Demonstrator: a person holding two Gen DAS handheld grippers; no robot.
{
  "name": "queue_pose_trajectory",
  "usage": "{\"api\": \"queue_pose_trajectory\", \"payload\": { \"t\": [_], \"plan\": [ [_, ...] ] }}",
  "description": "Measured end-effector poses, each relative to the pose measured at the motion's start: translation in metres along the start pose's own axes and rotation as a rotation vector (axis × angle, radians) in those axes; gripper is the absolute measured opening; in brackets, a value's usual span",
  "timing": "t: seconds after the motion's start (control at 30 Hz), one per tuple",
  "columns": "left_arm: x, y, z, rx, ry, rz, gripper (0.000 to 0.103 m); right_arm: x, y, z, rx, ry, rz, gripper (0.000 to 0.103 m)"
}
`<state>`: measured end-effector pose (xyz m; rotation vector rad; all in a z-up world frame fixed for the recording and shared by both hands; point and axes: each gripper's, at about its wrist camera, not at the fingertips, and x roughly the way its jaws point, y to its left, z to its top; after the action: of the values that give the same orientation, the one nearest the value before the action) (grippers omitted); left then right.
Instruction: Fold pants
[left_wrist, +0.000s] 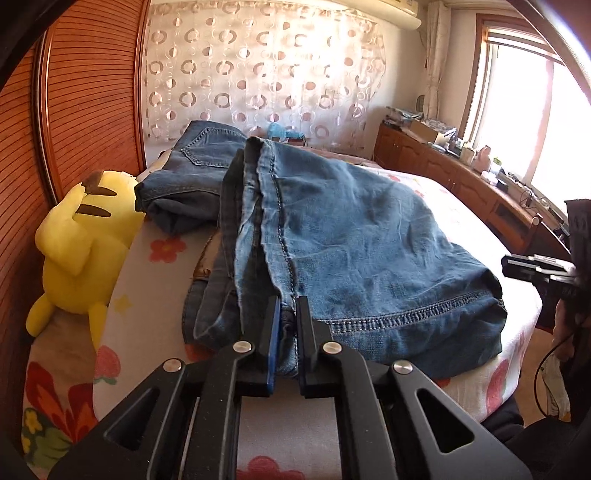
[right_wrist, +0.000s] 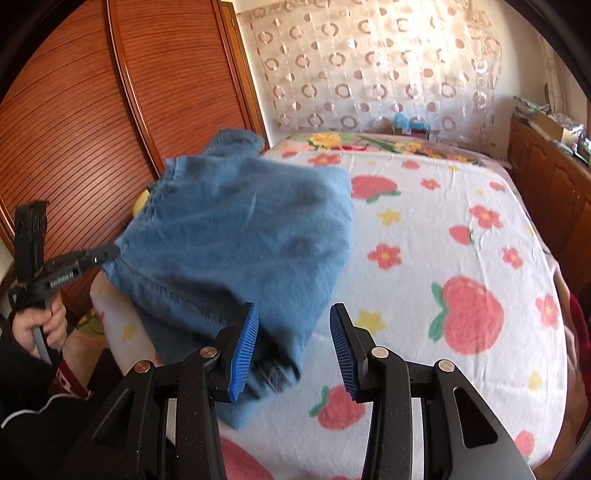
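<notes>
Left tongs (left_wrist: 287, 325) pinching denim at the seam of the pants (left_wrist: 351, 236), at bed's near edge — prob. anchoring that end so the fold lies straight. Right tongs (right_wrist: 294, 343) spread, nothing gripped, jaws either side of the fabric's near corner; looks like lining up a grab or just let go, can't tell which. Pants doubled over, lying along left side of bed (right_wrist: 461, 229), waist end toward far-left corner. Yellow plush toy (left_wrist: 85, 251) wedged at bed's left edge, touching the denim.

Left claw (left_wrist: 287, 306): black frame, blue ribbed pads, silver screws. Right claw (right_wrist: 294, 314): same build. Left hand (right_wrist: 40, 325): bare skin, dark sleeve with white piping.
</notes>
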<state>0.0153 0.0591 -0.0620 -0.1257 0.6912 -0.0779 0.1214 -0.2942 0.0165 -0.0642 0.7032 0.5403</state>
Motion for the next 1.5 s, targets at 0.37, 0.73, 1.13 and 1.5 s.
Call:
{"api": "queue_pose_trajectory", "payload": {
  "t": [0.37, 0.73, 1.13, 1.5],
  "plan": [
    [0.007, -0.010, 0.006, -0.004, -0.010, -0.029, 0.072, 0.041, 0.007, 0.006, -0.027, 0.026, -0.035, 0.052],
    [0.020, -0.025, 0.006, 0.042, 0.024, 0.002, 0.072, 0.069, 0.003, -0.004, 0.014, 0.061, -0.048, 0.057],
    [0.034, -0.020, -0.005, 0.028, 0.065, 0.001, 0.073, 0.072, 0.003, -0.004, 0.070, 0.085, 0.056, 0.030],
    [0.012, -0.008, -0.001, 0.002, 0.037, -0.012, 0.073, 0.031, 0.042, 0.041, -0.032, -0.092, 0.059, 0.012]
  ]
}}
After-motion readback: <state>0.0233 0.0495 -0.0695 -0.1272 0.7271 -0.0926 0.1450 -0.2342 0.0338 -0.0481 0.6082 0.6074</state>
